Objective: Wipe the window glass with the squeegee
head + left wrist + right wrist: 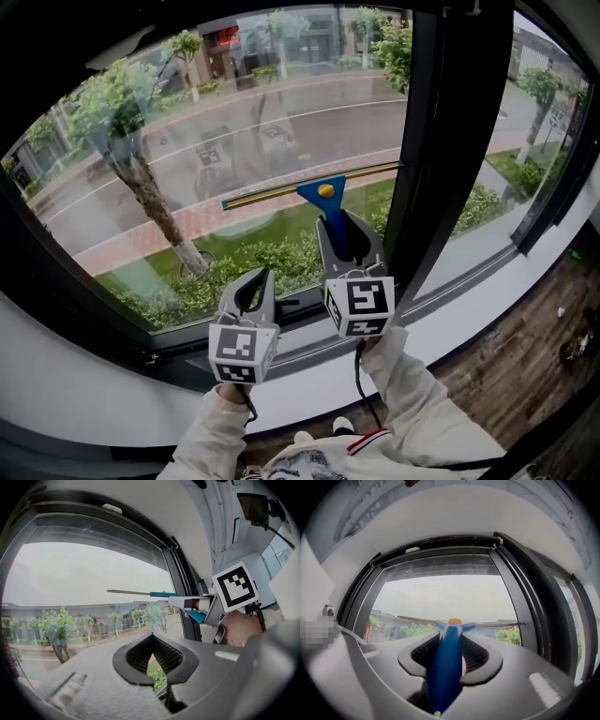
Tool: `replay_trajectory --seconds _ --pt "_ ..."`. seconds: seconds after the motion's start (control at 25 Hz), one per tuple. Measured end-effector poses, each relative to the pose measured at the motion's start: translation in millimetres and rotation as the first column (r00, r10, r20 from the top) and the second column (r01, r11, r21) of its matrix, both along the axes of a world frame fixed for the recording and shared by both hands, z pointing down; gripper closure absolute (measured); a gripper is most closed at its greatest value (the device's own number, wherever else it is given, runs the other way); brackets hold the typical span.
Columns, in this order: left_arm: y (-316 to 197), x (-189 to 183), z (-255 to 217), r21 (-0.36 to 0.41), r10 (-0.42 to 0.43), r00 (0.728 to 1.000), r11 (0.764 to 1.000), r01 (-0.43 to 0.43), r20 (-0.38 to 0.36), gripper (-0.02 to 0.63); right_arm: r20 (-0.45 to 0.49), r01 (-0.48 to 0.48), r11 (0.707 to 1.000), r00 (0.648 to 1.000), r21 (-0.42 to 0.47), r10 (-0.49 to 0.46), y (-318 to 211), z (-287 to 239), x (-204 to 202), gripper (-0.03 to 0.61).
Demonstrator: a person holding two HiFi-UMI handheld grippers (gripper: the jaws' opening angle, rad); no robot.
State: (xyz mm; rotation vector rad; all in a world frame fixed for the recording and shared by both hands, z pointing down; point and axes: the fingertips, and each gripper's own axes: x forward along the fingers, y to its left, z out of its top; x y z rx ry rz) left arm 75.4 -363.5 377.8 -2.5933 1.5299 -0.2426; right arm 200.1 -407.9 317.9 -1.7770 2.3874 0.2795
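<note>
Dark wood-plank floor [506,366] at my right, where a small white scrap [561,312] and a dark roundish object [574,351] lie apart on the boards.

We see the squeegee [323,192] in front of the window glass [234,122], its handle between the jaws of our right gripper [347,234], our left gripper [255,286] just beside on the left, the window post [441,141] on the right, and a tree [141,178] outside behind the glass.

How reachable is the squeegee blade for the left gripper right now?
Probably yes: the left gripper hangs below the left end of the squeegee with only open air between. Its jaws are shut and empty, so they would need opening. The right gripper clamps the handle.
</note>
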Motion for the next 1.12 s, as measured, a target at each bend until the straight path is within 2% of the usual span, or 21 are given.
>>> replay_trajectory --seconds 0.56,0.76,1.12 --pt "13.0 1.9 67.8 -0.05 -0.031 0.998 0.998 0.028 -0.053 0.614 -0.039 -0.025 0.998 0.999 -0.065 0.023 2.3 82.9 -0.7 0.431" --pt "23.2 8.0 113.3 -0.114 -0.033 0.999 0.993 0.029 -0.038 0.614 -0.058 -0.018 0.996 0.998 -0.088 0.013 4.7 117.2 -1.9 0.433" --pt "43.3 28.2 169.7 -0.165 -0.023 1.0 0.986 0.02 -0.015 0.614 -0.047 -0.019 0.988 0.999 -0.156 0.012 7.6 174.0 -1.9 0.431"
